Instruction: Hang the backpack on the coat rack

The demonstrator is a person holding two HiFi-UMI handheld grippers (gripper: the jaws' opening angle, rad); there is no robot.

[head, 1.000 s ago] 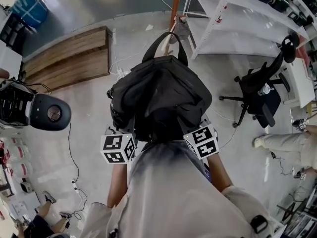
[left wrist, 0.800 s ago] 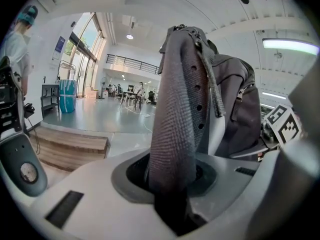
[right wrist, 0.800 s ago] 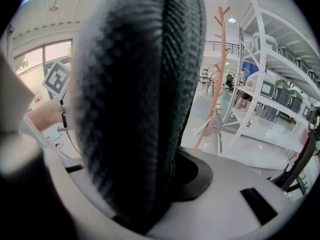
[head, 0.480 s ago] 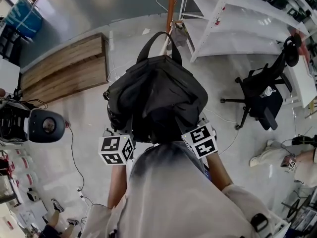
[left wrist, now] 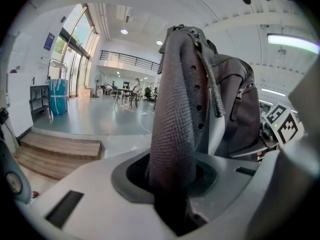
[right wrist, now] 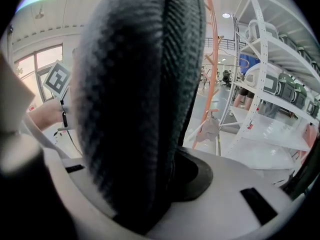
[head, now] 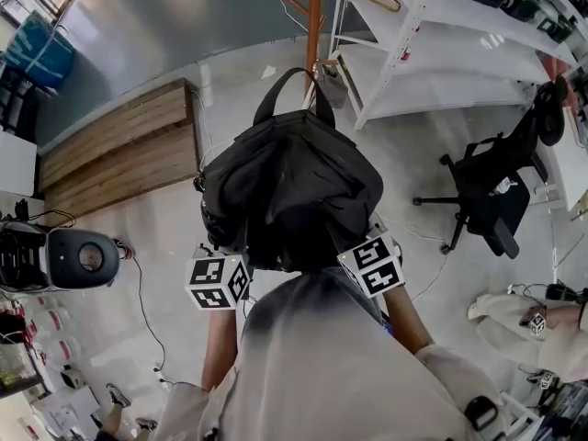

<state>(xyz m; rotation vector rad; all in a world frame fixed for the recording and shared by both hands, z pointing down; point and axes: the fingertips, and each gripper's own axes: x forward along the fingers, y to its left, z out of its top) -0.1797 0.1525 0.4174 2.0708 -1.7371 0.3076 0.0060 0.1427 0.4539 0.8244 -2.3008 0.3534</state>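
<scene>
Ahead of the person, at the top of the head view, stands the orange coat rack (head: 315, 16), its pegs angled upward. Between it and the person hangs the black backpack (head: 294, 182), held off the floor in front of the chest, its top carry handle (head: 292, 90) arched toward the rack's pole. The left gripper (left wrist: 172, 179) pinches a grey padded shoulder strap (left wrist: 175, 109) that rises straight up between its jaws. The right gripper (right wrist: 150, 184) is clamped on a dark padded strap (right wrist: 135, 94) that fills most of its view.

A white shelving unit (head: 432, 53) stands just beside the rack on the right, one of its legs close to the pole. A small grey item (right wrist: 210, 128) hangs low on the rack. Only bare floor shows between the bag and the rack.

To the left lies a low wooden platform (head: 119, 150), with a blue bin (head: 37, 49) beyond it and a dark rounded machine (head: 83, 257) nearer by. A black office chair (head: 487, 191) stands well off to the right, and a cable (head: 147, 310) trails over the floor at lower left.
</scene>
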